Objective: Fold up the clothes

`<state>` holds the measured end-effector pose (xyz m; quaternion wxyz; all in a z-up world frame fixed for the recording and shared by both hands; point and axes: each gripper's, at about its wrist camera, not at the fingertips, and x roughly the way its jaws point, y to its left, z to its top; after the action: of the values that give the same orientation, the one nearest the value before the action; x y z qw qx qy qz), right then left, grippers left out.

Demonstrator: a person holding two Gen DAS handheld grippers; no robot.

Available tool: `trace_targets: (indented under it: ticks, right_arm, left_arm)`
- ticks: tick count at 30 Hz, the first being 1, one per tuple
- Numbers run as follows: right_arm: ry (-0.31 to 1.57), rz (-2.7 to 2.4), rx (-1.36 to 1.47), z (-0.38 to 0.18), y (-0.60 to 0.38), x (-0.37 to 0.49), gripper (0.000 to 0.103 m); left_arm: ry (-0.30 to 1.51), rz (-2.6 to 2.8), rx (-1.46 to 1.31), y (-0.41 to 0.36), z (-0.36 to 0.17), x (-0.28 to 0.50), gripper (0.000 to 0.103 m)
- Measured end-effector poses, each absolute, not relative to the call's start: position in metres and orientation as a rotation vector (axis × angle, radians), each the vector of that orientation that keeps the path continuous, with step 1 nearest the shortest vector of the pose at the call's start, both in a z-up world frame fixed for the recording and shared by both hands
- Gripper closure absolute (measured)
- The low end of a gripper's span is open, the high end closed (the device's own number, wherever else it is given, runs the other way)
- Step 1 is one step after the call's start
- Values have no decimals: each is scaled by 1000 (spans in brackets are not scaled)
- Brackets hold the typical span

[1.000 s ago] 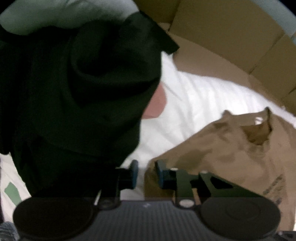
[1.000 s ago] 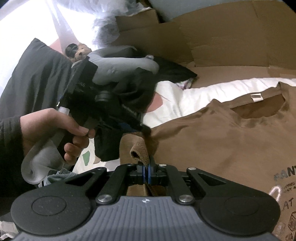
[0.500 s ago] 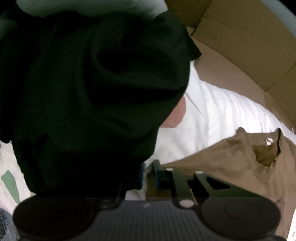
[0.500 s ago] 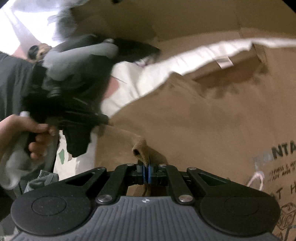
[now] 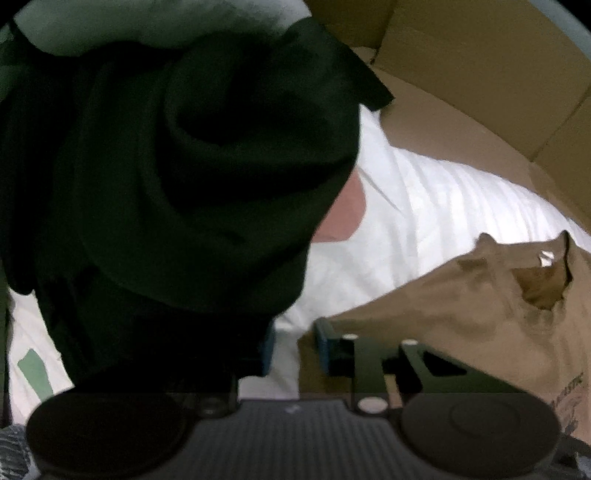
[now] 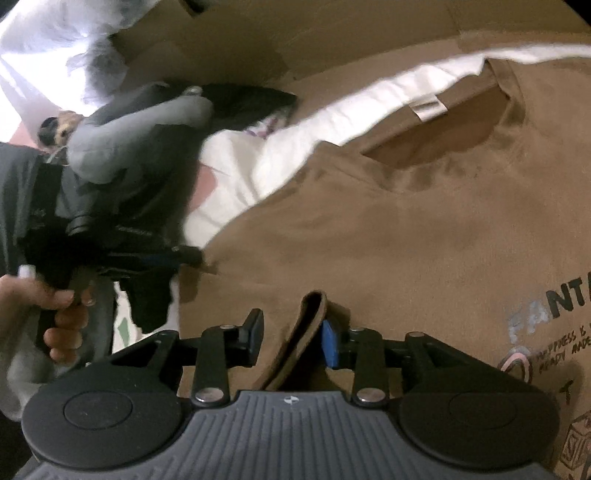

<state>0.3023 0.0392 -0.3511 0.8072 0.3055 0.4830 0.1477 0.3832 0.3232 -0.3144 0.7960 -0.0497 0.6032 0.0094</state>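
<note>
Both grippers stand released: right gripper (image 6: 291, 341) straddles the brown T-shirt's (image 6: 406, 229) sleeve fold, left gripper (image 5: 293, 349) gapes at its edge.

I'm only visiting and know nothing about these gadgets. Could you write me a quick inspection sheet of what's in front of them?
Surface: white bedding.
Job's things: brown T-shirt spread flat, print up; sleeve hem standing between the jaws.
Clutter: dark garment bunched close to the left camera.
Grippers: right hand-held gripper open; left hand-held gripper open, at the shirt's edge.
Cables: nothing seen.
Surroundings: cardboard panels.
</note>
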Motion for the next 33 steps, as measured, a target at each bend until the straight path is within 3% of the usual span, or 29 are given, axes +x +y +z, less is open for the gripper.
trace_targets:
  ticks: [1, 2, 11, 14, 16, 19, 22, 33]
  right_arm:
    - [1056, 312, 670, -358, 37, 305, 99]
    - [1071, 301, 685, -364, 33, 307, 102]
    - [1017, 282, 727, -369, 17, 298, 103]
    - [1030, 267, 759, -369, 14, 298, 94]
    - [1024, 255, 817, -370, 7, 292, 79]
    - [977, 231, 905, -368, -6, 272, 63]
    - [979, 256, 894, -365, -2, 258, 63]
    - [999, 349, 829, -354, 18, 211, 64]
  left_arm:
    - [1296, 25, -111, 325, -315, 383, 79]
    - [1296, 30, -114, 326, -315, 382, 80]
    - [1295, 47, -52, 325, -319, 377, 82]
    - [1304, 54, -74, 329, -316, 376, 81]
    - [1304, 63, -107, 334, -312, 373, 79]
    - [1247, 74, -139, 340, -299, 357, 69]
    - [1203, 60, -145, 347, -286, 331, 65]
    - [1121, 33, -254, 344, -262, 260, 64]
